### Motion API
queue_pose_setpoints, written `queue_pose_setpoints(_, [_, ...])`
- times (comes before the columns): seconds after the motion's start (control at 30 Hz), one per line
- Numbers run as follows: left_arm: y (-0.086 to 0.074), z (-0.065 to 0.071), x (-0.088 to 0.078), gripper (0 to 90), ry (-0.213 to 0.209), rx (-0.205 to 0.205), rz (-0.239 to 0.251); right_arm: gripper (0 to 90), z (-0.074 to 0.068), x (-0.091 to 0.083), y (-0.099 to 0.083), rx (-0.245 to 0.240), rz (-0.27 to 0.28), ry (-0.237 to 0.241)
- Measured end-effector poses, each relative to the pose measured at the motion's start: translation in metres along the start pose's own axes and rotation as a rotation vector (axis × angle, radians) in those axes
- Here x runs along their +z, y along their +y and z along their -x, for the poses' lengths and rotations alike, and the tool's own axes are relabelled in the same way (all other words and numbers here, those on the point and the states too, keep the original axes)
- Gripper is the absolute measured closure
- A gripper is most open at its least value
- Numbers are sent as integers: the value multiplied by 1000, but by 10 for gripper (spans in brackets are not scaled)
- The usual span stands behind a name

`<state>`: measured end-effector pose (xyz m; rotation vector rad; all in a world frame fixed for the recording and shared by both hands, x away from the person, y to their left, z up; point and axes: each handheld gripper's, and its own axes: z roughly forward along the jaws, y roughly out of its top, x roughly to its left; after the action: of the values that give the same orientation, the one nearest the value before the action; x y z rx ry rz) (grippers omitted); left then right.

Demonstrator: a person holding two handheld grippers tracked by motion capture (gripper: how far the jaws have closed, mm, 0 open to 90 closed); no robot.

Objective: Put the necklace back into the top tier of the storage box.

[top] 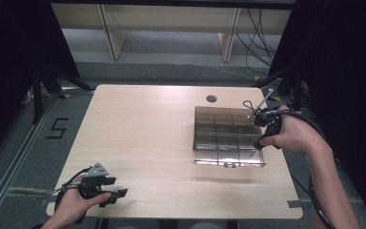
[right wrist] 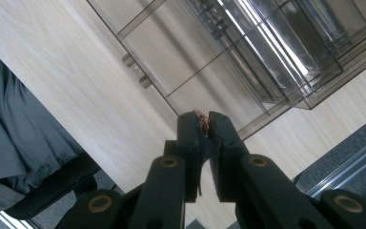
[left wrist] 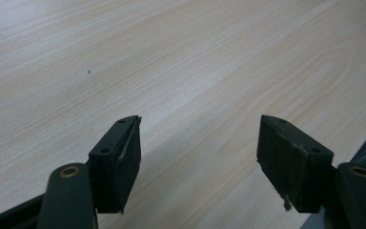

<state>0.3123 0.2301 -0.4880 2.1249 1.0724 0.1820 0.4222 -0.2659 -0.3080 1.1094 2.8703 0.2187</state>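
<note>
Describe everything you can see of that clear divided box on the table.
The box looks like smoke-tinted transparent plastic, rectangular and shallow, split by thin walls into a grid of compartments. Two small latch tabs sit on its near edge. It lies flat on the right half of the wooden table. The compartments look empty. The right tongs, nearly closed on something small, hover at its right edge; contact unclear.

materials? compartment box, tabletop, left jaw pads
Compartment box: looks like smoke-tinted clear plastic, glossy; the wood shows through its walls and lamp streaks glare off it.
Tabletop: pale wood grain, matte; probably laminate, but solid wood can't be ruled out.
Left gripper pads: black, dull, frayed at the edges, so likely rubber or foam.
</note>
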Motion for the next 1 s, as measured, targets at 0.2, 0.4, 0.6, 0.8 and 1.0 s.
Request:
queue_pose_setpoints(0.2, [0,0,0,315,0,-1,0,842,3,2,2,-9,0,-6])
queue_pose_setpoints(0.4, [0,0,0,315,0,0,1,842,5,5,2,5,-9,1])
queue_pose_setpoints(0.6, [0,0,0,314,0,0,1,842,7,6,2,25,-8,-2])
queue_pose_setpoints(0.8, [0,0,0,315,0,1,1,842,10,9,2,31,-9,6])
queue_pose_setpoints(1.0, [0,0,0,315,0,1,0,841,13,12,2,43,-6,-3])
